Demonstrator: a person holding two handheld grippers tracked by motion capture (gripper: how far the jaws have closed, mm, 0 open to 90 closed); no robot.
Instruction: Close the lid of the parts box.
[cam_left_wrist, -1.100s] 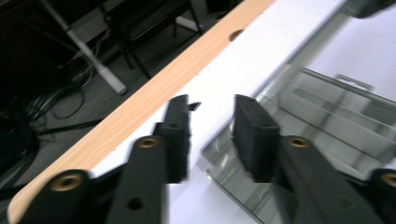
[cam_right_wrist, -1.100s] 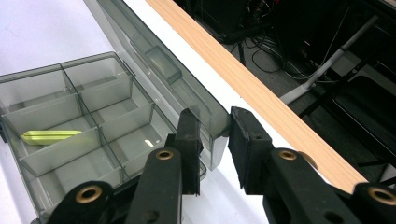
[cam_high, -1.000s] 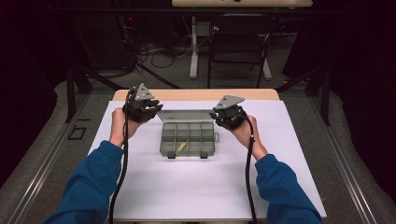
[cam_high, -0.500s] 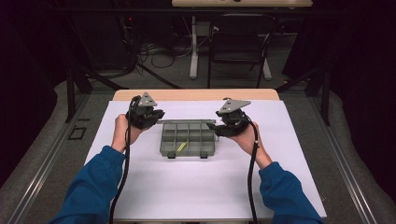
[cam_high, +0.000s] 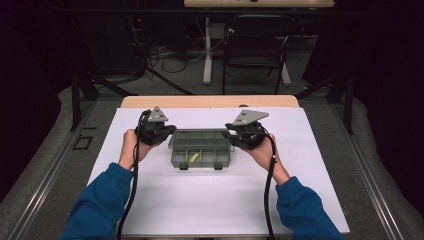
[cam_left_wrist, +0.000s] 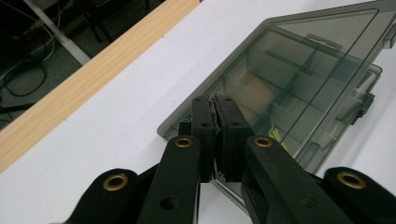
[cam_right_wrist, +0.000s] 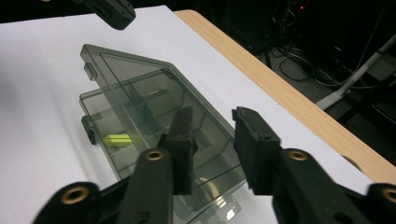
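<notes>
A smoky, see-through compartment box (cam_high: 200, 148) sits near the middle of the white table (cam_high: 210, 200), its hinged lid (cam_left_wrist: 299, 70) lifted partway and tilted over the tray. One of the front compartments holds a small yellow-green piece (cam_right_wrist: 117, 139) (too small to make out what it is).

The person, in blue sleeves (cam_high: 100, 200), holds a tool in each hand at either end of the box. The left gripper (cam_left_wrist: 215, 103) has its jaws pinched together on the near corner of the lid; from its own view the two black pads meet with only the thin edge of plastic between them, so it is clamped on the lid. The right gripper (cam_right_wrist: 212, 122) stands at the opposite end. Its jaws have just been closing, yet a clear gap remains between them, and the lid's edge lies below and between them without either pad pressing on it.

A strip of bare wood (cam_high: 210, 101) runs along the table's far edge.
</notes>
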